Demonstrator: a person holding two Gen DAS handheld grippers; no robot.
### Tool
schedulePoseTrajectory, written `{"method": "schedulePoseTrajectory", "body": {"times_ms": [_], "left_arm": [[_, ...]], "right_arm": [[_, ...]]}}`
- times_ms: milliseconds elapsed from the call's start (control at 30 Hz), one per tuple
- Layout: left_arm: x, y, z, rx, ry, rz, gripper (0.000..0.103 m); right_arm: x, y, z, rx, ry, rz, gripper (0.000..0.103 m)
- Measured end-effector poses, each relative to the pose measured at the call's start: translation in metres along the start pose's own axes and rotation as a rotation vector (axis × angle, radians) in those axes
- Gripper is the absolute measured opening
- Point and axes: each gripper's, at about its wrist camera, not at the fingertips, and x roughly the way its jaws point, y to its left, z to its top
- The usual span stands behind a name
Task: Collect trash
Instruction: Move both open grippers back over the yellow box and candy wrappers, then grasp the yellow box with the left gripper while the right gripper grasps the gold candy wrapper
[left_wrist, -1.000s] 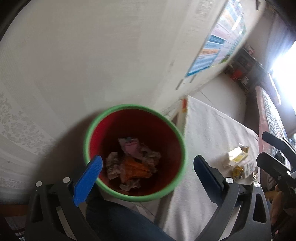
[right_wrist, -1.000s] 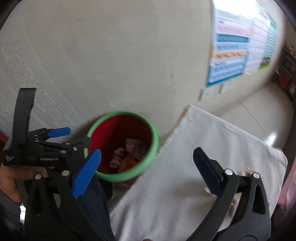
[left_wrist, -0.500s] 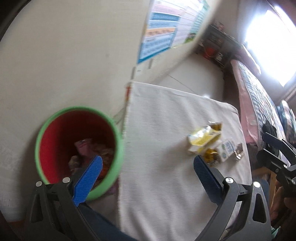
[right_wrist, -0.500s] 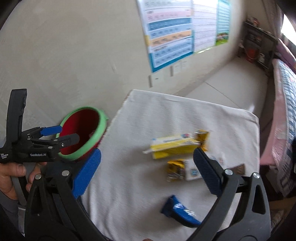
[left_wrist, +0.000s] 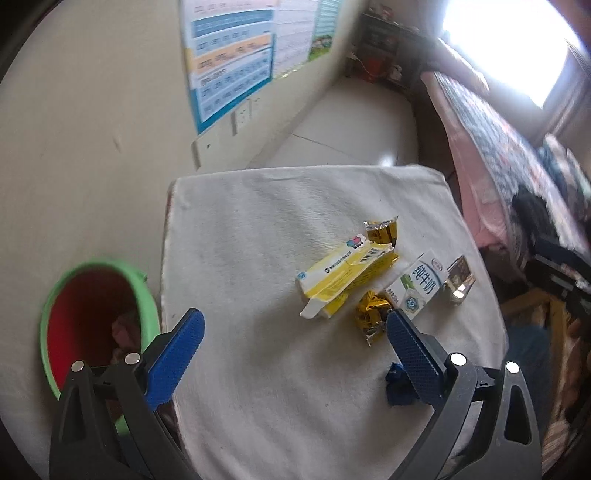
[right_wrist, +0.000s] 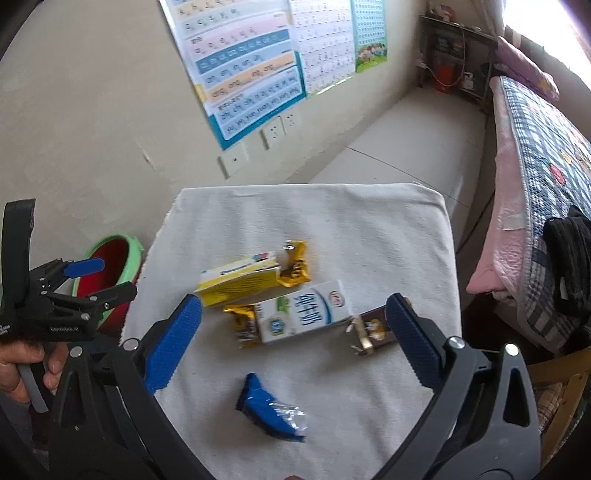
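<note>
Both cameras are now looking across the white cloth-covered table (left_wrist: 266, 258) at the litter, where a second ago they were both pointed down into the bin (left_wrist: 55, 295). The bin, red inside with a green rim, is now sitting at the left edge of each view, off the table's left side, with crumpled scraps showing at its bottom in the left wrist view.

The left gripper (left_wrist: 295, 332) is hanging with its blue pads wide apart and nothing between them. The right gripper (right_wrist: 293, 325) is likewise spread wide and holding nothing.

The trash is lying in a loose cluster toward the table's right half. A yellow box (right_wrist: 240, 282) is lying flat with its long axis running left to right in the right wrist view, its torn open end pointing toward the near left in the left wrist view. A white milk carton (right_wrist: 303, 317) is lying just beside it, long axis roughly parallel. Gold wrappers (right_wrist: 295, 264) are touching the box at its far end and near side. A brown wrapper (right_wrist: 373, 332) is lying just right of the carton.

The right wrist view is showing the blue wrapper (right_wrist: 269, 410) whole, nearest the camera; in the left wrist view it is mostly hidden behind the right pad. The right wrist view is also showing the left gripper held in a hand (right_wrist: 22, 365) at the bin's side.
</note>
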Motion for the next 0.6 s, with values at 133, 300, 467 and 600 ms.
{"method": "schedulePoseTrajectory", "body": {"times_ms": [133,300,467,600], "left_arm": [[0.021,-0.019,0.008,0.102,0.023,0.058,0.095],[0.054,-0.034,0.013,0.187,0.073,0.11,0.094],[0.09,-0.041,0.013,0.231,0.119,0.127,0.085],[0.11,-0.042,0.014,0.241,0.145,0.114,0.079]], "right_arm": [[0.012,-0.007,0.007,-0.009,0.014,0.001,0.098],[0.043,-0.01,0.017,-0.029,0.055,0.007,0.098],[0.083,-0.016,0.024,0.009,0.113,0.046,0.097],[0.115,-0.019,0.026,0.032,0.153,0.057,0.09]]}}
